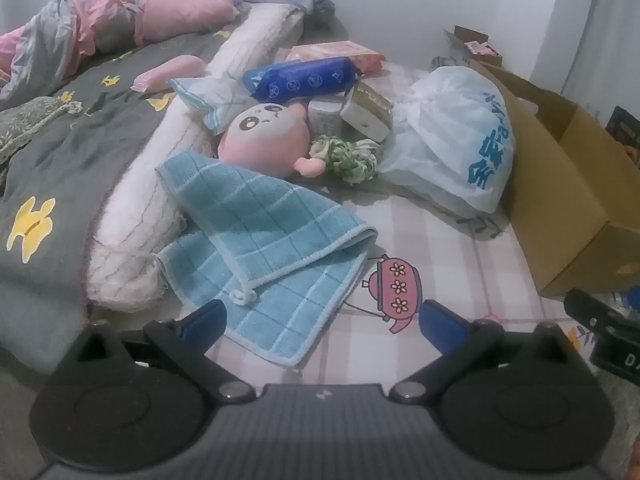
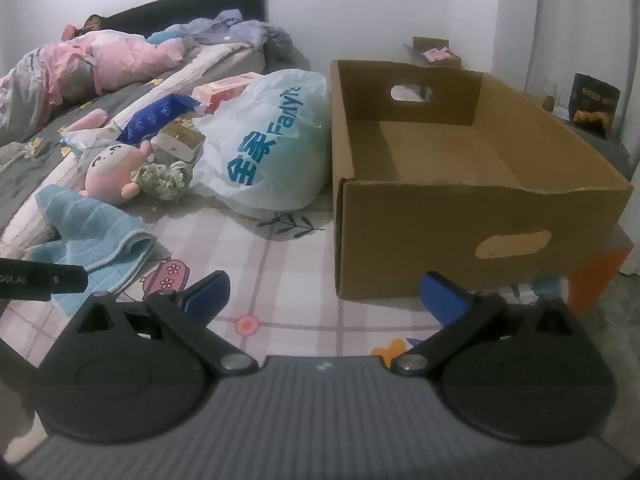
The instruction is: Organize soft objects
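Bedroom, dim bluish light. Plain white walls (image 2: 380,8) meet in a corner. Dark headboard (image 2: 188,8) against the far wall. Bed under a plaid cartoon-print sheet (image 2: 304,264) and grey star-patterned quilt (image 1: 80,152).

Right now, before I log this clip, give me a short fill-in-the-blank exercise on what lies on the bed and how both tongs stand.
1. The cardboard box holds ____.
2. The pink plush doll lies just beyond the ____ checked towel.
3. The left tongs and the right tongs both stand ____, gripping nothing.
4. The white plastic bag lies between the doll and the ____.

Missing words: nothing; blue; open; box
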A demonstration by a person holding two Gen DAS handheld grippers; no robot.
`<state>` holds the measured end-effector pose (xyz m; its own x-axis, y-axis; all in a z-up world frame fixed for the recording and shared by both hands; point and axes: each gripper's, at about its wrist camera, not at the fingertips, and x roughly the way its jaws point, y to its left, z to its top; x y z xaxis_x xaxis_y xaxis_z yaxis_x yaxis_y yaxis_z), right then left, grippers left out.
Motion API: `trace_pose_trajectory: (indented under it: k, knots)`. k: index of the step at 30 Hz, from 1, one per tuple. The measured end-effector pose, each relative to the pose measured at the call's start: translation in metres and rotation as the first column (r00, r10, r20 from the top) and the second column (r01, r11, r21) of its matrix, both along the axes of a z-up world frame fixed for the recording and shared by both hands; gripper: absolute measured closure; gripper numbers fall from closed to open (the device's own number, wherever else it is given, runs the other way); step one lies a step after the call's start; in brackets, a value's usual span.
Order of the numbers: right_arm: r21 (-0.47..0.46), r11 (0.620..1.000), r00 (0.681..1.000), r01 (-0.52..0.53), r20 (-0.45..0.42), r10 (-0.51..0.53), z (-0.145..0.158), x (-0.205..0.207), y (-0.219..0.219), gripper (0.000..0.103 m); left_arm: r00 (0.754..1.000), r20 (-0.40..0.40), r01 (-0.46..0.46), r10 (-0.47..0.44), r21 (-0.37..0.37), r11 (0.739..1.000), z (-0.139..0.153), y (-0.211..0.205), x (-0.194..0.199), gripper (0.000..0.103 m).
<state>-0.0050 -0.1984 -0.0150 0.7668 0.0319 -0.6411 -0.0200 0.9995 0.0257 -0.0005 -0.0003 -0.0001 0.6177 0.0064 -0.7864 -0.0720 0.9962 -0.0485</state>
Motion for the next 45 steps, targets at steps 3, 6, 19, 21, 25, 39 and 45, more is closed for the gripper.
trace_pose_trajectory:
  k: [3,6,19,21,25,39,45]
  knots:
    - [-0.017,1.000,1.000,-0.007,-0.007,0.007,-0.001,-0.003,0.001,0.001,1.000,0.003,-0.004,0.004,-0.002,1.000,0.000,-0.001,-0.001,0.000]
    - [-0.026,1.000,1.000,-0.004,-0.028,0.004,0.003,0.004,0.005,0.001,1.000,0.000,-0.001,0.001,0.001,1.000,-0.003,0.001,-0.004,0.000]
    - [0.008,1.000,0.999,-0.024,-0.048,0.024,0.005,0.006,0.010,0.001,1.000,-0.024,0.014,-0.014,0.008,1.000,-0.004,0.004,-0.007,0.001]
    - [0.014,1.000,0.998,-0.024,-0.052,0.024,0.005,0.006,0.011,0.001,1.000,-0.021,0.010,-0.010,0.013,1.000,-0.003,0.005,-0.008,0.001]
    - [0.020,1.000,0.998,-0.023,-0.053,0.024,0.007,0.007,0.013,0.001,1.000,-0.016,-0.002,0.002,0.010,1.000,0.000,0.009,-0.007,0.001]
    - [0.017,1.000,0.998,-0.025,-0.064,0.026,0.008,0.010,0.018,0.001,1.000,-0.010,0.001,-0.001,0.012,1.000,0.000,0.011,-0.007,0.001]
    - [0.016,1.000,0.998,-0.024,-0.065,0.025,0.007,0.010,0.018,0.001,1.000,-0.011,0.001,-0.001,0.011,1.000,0.001,0.010,-0.006,0.001]
